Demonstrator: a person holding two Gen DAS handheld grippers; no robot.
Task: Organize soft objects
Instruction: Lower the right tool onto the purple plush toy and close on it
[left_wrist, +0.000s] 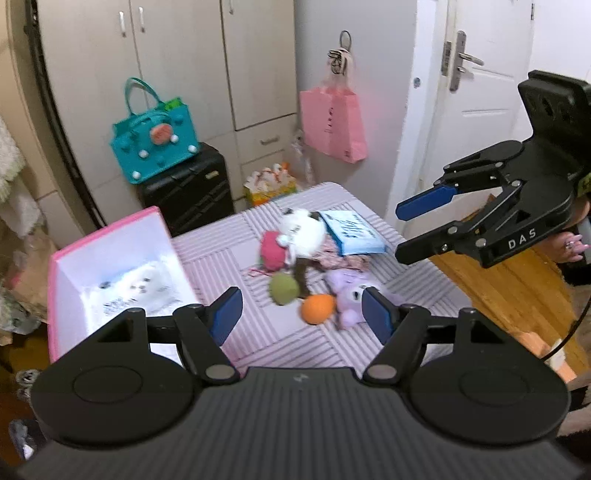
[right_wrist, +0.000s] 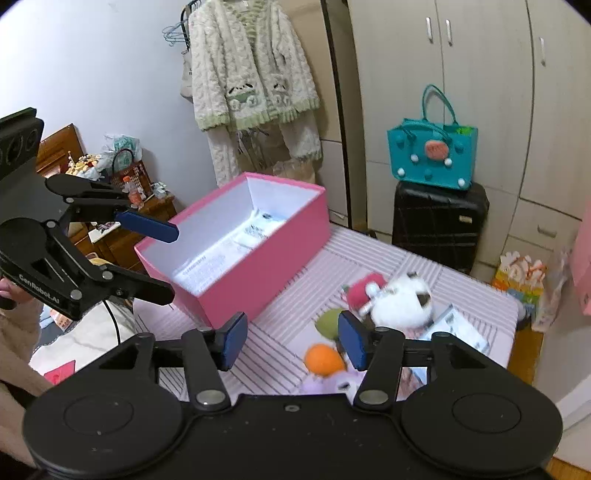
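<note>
A pile of soft toys lies on the striped pink mat: a white plush, a red one, a green one, an orange ball and a purple plush. An open pink box stands to the left with white packets inside. My left gripper is open and empty, above the mat's near side. My right gripper is open, hovering right of the pile. In the right wrist view the right gripper is open above the orange ball, with the box and the left gripper to its left.
A blue-white booklet lies beside the toys. A black suitcase with a teal bag stands behind the mat. A pink bag hangs on the wall. A wooden cabinet is at the right.
</note>
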